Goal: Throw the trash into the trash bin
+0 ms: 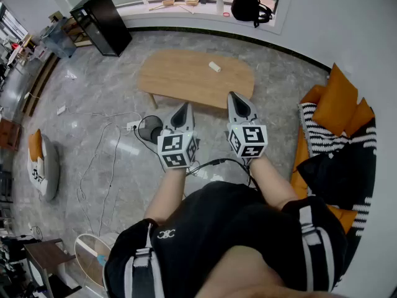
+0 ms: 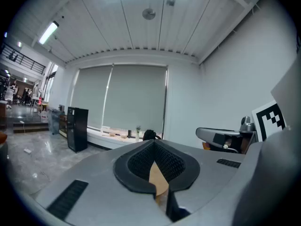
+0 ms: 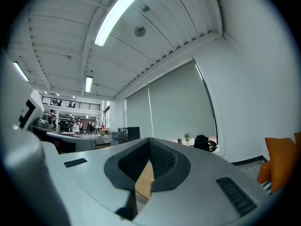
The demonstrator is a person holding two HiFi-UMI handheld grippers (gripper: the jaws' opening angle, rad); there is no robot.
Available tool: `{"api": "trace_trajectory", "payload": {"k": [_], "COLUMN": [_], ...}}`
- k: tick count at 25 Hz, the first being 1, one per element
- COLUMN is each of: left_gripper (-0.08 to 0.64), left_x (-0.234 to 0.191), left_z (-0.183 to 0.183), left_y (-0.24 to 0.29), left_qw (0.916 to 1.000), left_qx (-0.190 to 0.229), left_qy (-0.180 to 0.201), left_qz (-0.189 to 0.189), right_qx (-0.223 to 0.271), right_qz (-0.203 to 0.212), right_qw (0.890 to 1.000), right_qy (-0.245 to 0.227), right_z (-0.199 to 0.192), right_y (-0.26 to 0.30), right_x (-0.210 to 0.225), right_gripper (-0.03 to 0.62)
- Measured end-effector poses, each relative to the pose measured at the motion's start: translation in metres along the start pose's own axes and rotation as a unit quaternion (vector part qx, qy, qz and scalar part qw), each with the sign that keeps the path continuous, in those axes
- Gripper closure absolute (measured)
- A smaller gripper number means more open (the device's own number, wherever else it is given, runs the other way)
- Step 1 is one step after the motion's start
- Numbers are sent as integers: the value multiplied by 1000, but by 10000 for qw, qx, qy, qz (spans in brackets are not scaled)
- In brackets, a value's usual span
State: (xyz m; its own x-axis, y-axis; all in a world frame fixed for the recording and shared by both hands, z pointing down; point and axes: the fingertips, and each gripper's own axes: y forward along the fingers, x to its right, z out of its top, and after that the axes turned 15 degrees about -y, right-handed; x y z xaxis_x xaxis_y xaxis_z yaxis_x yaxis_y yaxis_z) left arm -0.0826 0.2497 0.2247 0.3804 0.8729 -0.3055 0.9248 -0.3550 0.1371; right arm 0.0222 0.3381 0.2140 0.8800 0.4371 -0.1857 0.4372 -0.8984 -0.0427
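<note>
Approach step; nothing is being carried. Left gripper (image 1: 184,107) and right gripper (image 1: 234,97) are pointing at the table (image 1: 180,73), jaws closed and empty. Trash (image 1: 214,66) is lying on the table's far side. Bin (image 1: 149,128) is standing on the floor near the table's front edge. Next, likely: reaching forward, opening the right jaws around the trash.

The left gripper (image 1: 183,109) is covering one side of the dark trash bin (image 1: 147,130), the pale scrap (image 1: 214,66) lying on the wooden table (image 1: 180,76) is reading too small to identify, and the striped sofa (image 1: 319,132) is running off the right edge.
</note>
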Motion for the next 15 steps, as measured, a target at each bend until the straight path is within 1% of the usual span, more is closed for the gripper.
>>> {"api": "trace_trajectory", "payload": {"k": [5,11,15], "left_gripper": [548,548,548], "left_x": [5,17,26], "left_z": [-2,-5,-7], "left_y": [-4,-4,2], "left_qw": [10000,9992,9994], "left_qx": [-14,-75,-78], "left_qy": [25,383,337], "left_qz": [-8,9,-30], "right_qx": [48,184,204], "right_qz": [4,213,261], "right_qw": [10000,9996,9994], "right_qy": [-64,37,-29], "right_z": [2,4,1], "right_y": [-10,-18,-22], "right_x": [-1,-3,5], "right_gripper": [589,589,589]}}
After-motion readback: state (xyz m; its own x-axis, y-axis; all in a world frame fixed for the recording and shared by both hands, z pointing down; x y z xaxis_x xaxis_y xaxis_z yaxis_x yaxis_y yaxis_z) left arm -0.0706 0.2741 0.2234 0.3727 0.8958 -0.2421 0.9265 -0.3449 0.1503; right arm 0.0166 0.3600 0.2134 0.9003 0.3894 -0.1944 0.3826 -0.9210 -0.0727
